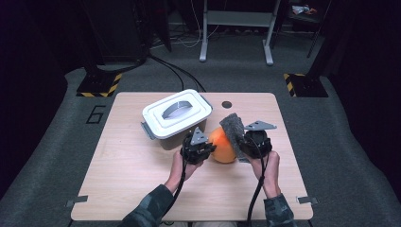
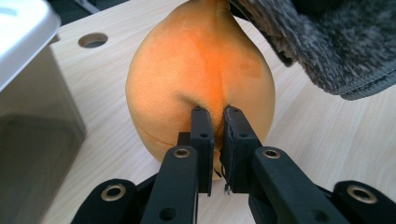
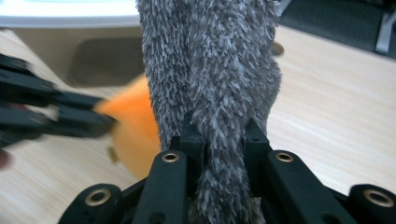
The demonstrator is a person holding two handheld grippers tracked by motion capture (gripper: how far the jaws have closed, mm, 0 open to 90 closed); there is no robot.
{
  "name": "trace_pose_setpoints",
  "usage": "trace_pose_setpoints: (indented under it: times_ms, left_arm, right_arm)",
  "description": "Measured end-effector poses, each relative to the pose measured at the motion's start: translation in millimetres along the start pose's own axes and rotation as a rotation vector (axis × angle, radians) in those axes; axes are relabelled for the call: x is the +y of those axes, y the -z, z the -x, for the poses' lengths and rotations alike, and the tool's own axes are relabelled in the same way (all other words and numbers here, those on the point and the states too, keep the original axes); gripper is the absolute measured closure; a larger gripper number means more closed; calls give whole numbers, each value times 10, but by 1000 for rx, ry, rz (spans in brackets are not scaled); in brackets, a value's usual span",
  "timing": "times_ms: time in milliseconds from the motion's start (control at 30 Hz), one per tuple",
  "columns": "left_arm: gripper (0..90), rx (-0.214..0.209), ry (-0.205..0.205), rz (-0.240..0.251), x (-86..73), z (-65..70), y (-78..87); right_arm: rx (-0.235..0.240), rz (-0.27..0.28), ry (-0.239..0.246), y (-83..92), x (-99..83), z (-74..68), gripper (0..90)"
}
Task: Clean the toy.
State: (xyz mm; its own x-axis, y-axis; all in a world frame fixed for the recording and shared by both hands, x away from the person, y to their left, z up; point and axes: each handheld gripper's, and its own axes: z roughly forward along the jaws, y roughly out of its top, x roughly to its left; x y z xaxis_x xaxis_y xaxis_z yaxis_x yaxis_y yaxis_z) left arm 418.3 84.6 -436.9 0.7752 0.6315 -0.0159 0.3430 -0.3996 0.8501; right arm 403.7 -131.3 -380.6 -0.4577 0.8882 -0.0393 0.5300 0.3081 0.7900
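- Nearest the camera in the high view, the person's two forearms in dark patterned sleeves come up from the bottom edge, each hand holding a black two-jaw gripper above the pale wooden table (image 1: 142, 189).
- The left gripper (image 1: 206, 147) has its jaws drawn together on a pinch of the soft orange pear-shaped plush toy (image 1: 222, 145); in the left gripper view the two black jaws nearly meet, with a fold of orange fabric (image 2: 201, 88) caught between their tips.
- The right gripper (image 1: 242, 142) is clamped on the shaggy grey cloth (image 1: 232, 126); in the right gripper view the grey pile (image 3: 210, 84) stands bunched between the jaws and rises past them.
- The orange toy sits between the two grippers, near the middle of the table and a little toward the person. Whether its base touches the tabletop cannot be told.
- The grey cloth lies against the toy's upper right side and stands above it, hanging over it in the left gripper view.
- Just behind the left gripper stands a grey plastic storage box with a white clip-on lid (image 1: 176, 113), its lid shut, close beside the toy.
- Farther back, a small round hole (image 1: 227, 104) shows in the tabletop near its far edge.
- Beyond the table lie grey carpet, black cables and a white metal frame (image 1: 236, 28).
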Motion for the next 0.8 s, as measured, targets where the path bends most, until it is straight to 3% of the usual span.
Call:
trace_pose_setpoints:
  times_ms: [133,200,300,400,533,700,800]
  left_arm:
    - [839,-16,-32,-6,36,54,-23]
    - [839,-20,-45,-9,46,74,-33]
    - [838,-18,-49,-20,32,79,-48]
    - [839,-20,-37,-15,13,55,-45]
    - [839,-21,-32,-9,8,46,-41]
    - [839,-23,-23,-5,-10,22,-40]
    - [839,-24,-23,-4,-11,15,-40]
  right_arm:
    - [40,0,44,7,96,-169,760]
    - [54,-43,61,-82,99,-225,761]
    - [38,-94,65,-229,56,-241,763]
    - [42,-98,30,-277,15,-168,767]
    - [-14,-108,7,-290,-18,-64,769]
    - [-121,-131,-19,-321,-79,116,770]
    - [-119,-137,-44,-314,-112,188,768]
